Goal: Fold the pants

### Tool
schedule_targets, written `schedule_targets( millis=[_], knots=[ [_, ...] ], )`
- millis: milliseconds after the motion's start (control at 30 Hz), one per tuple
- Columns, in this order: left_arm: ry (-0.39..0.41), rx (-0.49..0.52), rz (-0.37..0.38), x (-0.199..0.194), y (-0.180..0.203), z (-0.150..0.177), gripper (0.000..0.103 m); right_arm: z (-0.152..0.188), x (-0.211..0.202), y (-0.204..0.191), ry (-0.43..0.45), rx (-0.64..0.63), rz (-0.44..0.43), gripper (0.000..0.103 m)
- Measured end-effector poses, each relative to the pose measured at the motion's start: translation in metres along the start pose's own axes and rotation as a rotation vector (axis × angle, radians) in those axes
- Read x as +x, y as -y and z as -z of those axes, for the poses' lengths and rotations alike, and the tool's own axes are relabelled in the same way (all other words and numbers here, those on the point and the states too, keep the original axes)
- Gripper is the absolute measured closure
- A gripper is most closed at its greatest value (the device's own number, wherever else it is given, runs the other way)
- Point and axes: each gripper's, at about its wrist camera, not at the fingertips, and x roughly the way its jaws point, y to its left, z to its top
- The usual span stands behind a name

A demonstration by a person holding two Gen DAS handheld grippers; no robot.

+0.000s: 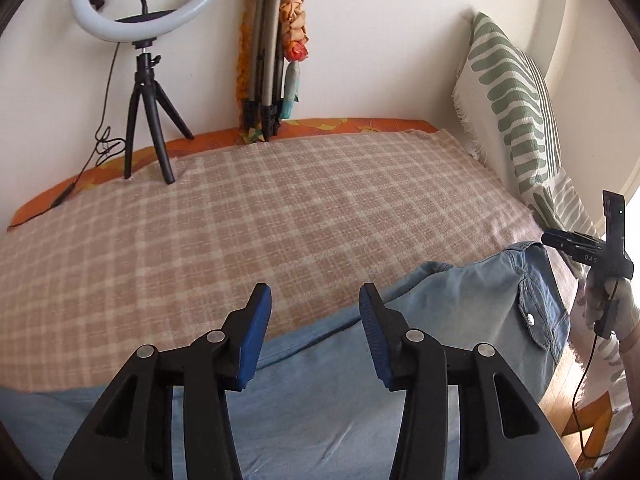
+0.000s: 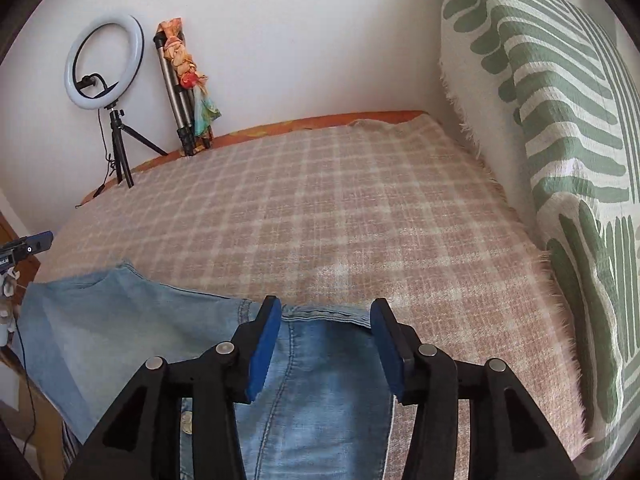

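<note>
On the near edge of a bed covered by a checked blanket (image 1: 280,208), light-blue denim jeans (image 1: 320,420) lie spread flat, running from your left side to your right. They look soft but fairly heavy: the cloth will drape and sag if you lift it at 1 point only, so hold it at 2 points. The thick stitched parts, the hem on the left and the waistband on the right, look like the firmest places to pinch.

Your left gripper (image 1: 316,334) hangs above the leg end, tilted downward, its 2 blue pads spread apart with nothing between them.

Your right gripper (image 2: 324,350) hangs over the waist end, also tilted downward, pads spread and pinching nothing; a seamed edge (image 2: 324,314) lies just beyond its tips. In the left view, a gloved hand (image 1: 612,300) holds this gripper at the far right.
</note>
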Motion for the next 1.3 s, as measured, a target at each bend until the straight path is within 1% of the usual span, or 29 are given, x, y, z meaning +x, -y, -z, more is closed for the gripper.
schedule_targets(
  millis=[33, 133, 233, 333, 433, 500, 567, 600, 633, 667, 733, 800, 833, 867, 900, 967, 1000, 1100, 1167, 1200, 1267, 1300],
  knots=[
    [0.007, -0.012, -0.013, -0.010, -0.006, 0.011, 0.052, -0.006, 0.002, -0.016, 0.002, -0.038, -0.037, 0.037],
    [0.029, -0.062, -0.076, -0.040, -0.024, 0.052, 0.051, -0.020, 0.020, -0.064, -0.020, -0.164, -0.137, 0.037],
    [0.035, -0.132, -0.177, -0.063, -0.050, 0.095, 0.050, -0.029, 0.047, -0.109, -0.064, -0.302, -0.195, 0.037],
    [0.025, -0.265, -0.237, -0.079, -0.087, 0.139, 0.050, -0.030, 0.079, -0.141, -0.120, -0.397, -0.218, 0.037],
    [0.025, -0.406, -0.319, -0.094, -0.126, 0.179, 0.050, -0.031, 0.103, -0.161, -0.159, -0.452, -0.225, 0.037],
    [0.030, -0.491, -0.361, -0.100, -0.150, 0.200, 0.050, -0.030, 0.112, -0.174, -0.175, -0.485, -0.235, 0.037],
    [0.034, -0.559, -0.392, -0.103, -0.168, 0.216, 0.050, -0.028, 0.118, -0.186, -0.182, -0.531, -0.226, 0.038],
    [0.035, -0.583, -0.403, -0.104, -0.176, 0.222, 0.050, -0.026, 0.118, -0.193, -0.182, -0.554, -0.225, 0.042],
    [0.032, -0.600, -0.414, -0.104, -0.182, 0.227, 0.050, -0.025, 0.120, -0.198, -0.186, -0.577, -0.225, 0.057],
    [0.031, -0.614, -0.422, -0.102, -0.187, 0.231, 0.050, -0.023, 0.121, -0.202, -0.196, -0.596, -0.213, 0.066],
    [0.022, -0.633, -0.427, -0.098, -0.192, 0.239, 0.050, -0.020, 0.122, -0.206, -0.190, -0.635, -0.164, 0.094],
    [0.040, -0.612, -0.435, -0.099, -0.191, 0.245, 0.050, -0.023, 0.119, -0.207, -0.169, -0.636, -0.150, 0.100],
    [0.031, -0.594, -0.444, -0.098, -0.189, 0.245, 0.049, -0.029, 0.116, -0.204, -0.149, -0.619, -0.144, 0.101],
    [0.022, -0.571, -0.455, -0.096, -0.188, 0.244, 0.049, -0.037, 0.115, -0.197, -0.131, -0.582, -0.149, 0.101],
    [0.016, -0.552, -0.463, -0.095, -0.187, 0.244, 0.048, -0.045, 0.119, -0.187, -0.134, -0.531, -0.162, 0.101],
    [0.018, -0.538, -0.462, -0.093, -0.185, 0.243, 0.045, -0.059, 0.134, -0.171, -0.177, -0.427, -0.198, 0.101],
    [0.020, -0.536, -0.459, -0.094, -0.185, 0.244, 0.044, -0.060, 0.141, -0.170, -0.188, -0.414, -0.200, 0.101],
    [0.032, -0.545, -0.446, -0.096, -0.187, 0.247, 0.044, -0.053, 0.156, -0.181, -0.213, -0.473, -0.154, 0.101],
    [0.041, -0.560, -0.436, -0.100, -0.189, 0.248, 0.044, -0.052, 0.161, -0.181, -0.226, -0.454, -0.158, 0.100],
    [0.042, -0.574, -0.433, -0.102, -0.190, 0.249, 0.044, -0.053, 0.162, -0.179, -0.240, -0.432, -0.164, 0.097],
    [0.055, -0.605, -0.439, -0.112, -0.193, 0.252, 0.044, -0.055, 0.159, -0.175, -0.233, -0.406, -0.153, 0.081],
    [0.070, -0.625, -0.439, -0.119, -0.196, 0.255, 0.044, -0.056, 0.155, -0.174, -0.222, -0.402, -0.144, 0.067]
  ],
)
